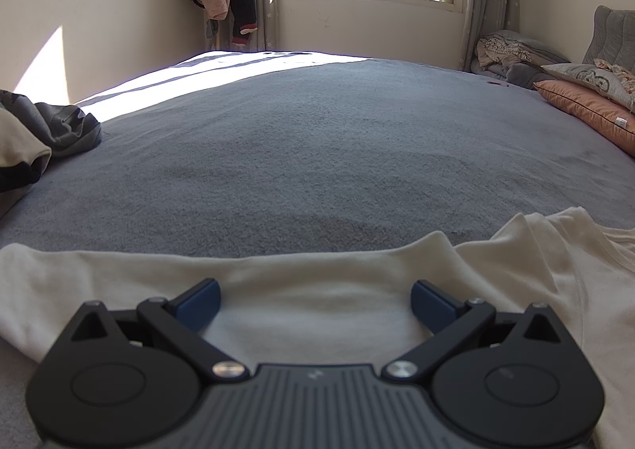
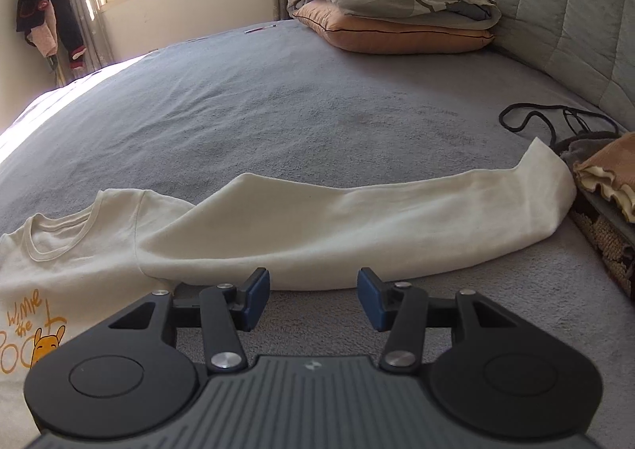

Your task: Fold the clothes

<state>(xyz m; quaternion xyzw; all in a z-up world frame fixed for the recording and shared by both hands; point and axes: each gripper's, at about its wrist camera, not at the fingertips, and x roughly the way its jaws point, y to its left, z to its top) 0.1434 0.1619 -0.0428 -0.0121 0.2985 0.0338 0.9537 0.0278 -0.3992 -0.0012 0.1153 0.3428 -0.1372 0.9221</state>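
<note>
- My left gripper (image 1: 315,302): fingers spread wide, hovering over the cream sweatshirt (image 1: 309,302), gripping nothing.
- My right gripper (image 2: 313,298): fingers spread, just short of the sweatshirt's sleeve (image 2: 397,227).
- Sweatshirt lies flat on the grey bed (image 2: 297,112), sleeve stretched toward the headboard (image 2: 555,12).
- Pillows (image 2: 397,24) well apart.

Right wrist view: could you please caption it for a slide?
Open right gripper poised before the long sleeve of a cream sweatshirt spread on a grey bedspread.
</note>
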